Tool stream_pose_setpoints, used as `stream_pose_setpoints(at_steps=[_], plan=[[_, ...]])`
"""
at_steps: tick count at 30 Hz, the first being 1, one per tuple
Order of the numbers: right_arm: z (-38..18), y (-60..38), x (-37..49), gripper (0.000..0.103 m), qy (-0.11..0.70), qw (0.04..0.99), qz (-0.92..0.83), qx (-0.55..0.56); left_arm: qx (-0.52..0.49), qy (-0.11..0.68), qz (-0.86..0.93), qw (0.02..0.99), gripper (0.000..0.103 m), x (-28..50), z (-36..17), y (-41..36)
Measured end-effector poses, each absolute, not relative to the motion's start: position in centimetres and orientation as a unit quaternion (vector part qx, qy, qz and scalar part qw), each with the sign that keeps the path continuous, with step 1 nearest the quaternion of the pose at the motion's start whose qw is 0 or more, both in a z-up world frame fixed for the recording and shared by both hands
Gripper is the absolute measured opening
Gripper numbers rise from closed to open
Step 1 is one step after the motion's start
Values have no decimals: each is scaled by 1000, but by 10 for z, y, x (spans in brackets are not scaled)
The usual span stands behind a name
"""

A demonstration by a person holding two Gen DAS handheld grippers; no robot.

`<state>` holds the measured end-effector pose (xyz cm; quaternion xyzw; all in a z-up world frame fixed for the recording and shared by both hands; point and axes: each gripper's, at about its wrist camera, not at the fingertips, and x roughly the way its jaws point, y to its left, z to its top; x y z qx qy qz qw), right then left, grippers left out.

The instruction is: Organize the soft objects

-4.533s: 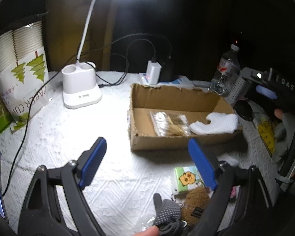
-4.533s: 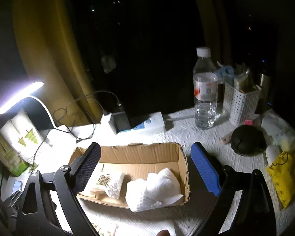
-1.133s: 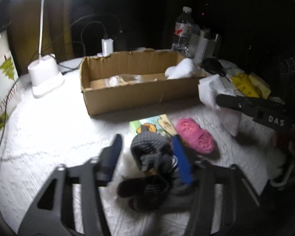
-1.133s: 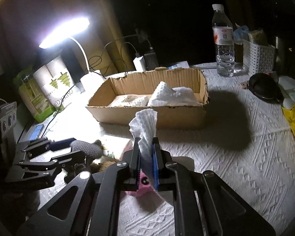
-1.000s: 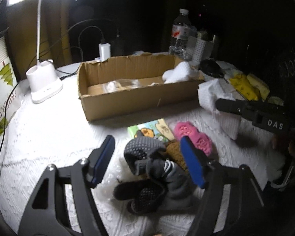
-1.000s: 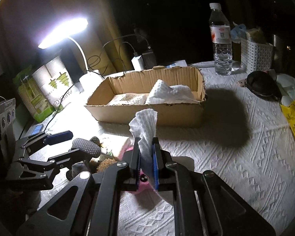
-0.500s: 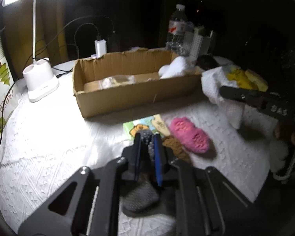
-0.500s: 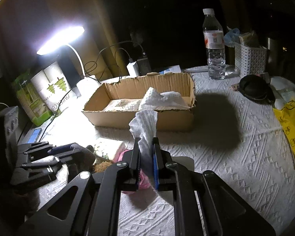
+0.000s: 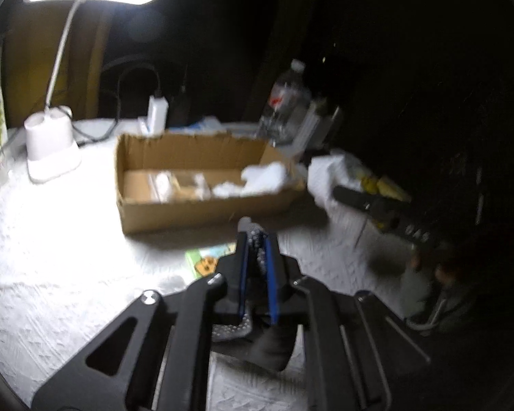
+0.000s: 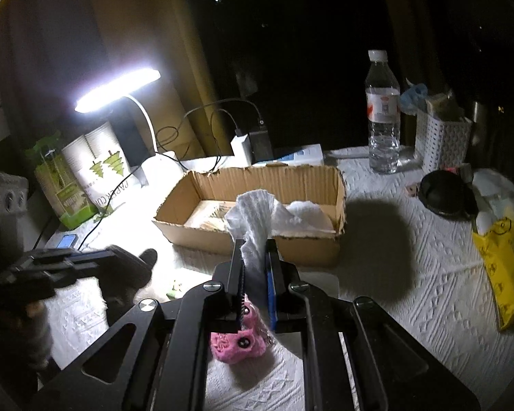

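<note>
Our left tongs [image 9: 257, 239] pinch a dotted grey glove [image 9: 255, 236] before the cardboard box [image 10: 257, 212]; our right tongs [image 10: 255, 250] clamp white tissue [image 10: 253, 219] before it.

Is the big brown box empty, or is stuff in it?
Not empty. The open cardboard box holds crumpled white paper at one end and a clear packet lying on its floor.

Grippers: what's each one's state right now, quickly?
Left gripper: shut on the grey dotted sock.
Right gripper: shut on the white paper towel.
</note>
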<state>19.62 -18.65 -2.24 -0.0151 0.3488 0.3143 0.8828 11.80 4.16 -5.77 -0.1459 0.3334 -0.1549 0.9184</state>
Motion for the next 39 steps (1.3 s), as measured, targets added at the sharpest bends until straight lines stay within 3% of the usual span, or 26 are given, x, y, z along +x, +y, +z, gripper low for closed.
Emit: stream_pose_setpoints(at_steps=[14,23,30,39], plan=[[-28,-165,193,11,357,872,335,-24,-99,343,-131,925,10,94,-60,56],[-40,-141,180,11,370,858,355,-35,-101,396,-29,912,10,56,-116,113],[-44,-123,171,11,373,852,366,-44,-90,373,36,923,10,45,-109,147],[-27,-128,181,11,353,863,357,-49,-90,309,-11,947,10,76,-56,122]])
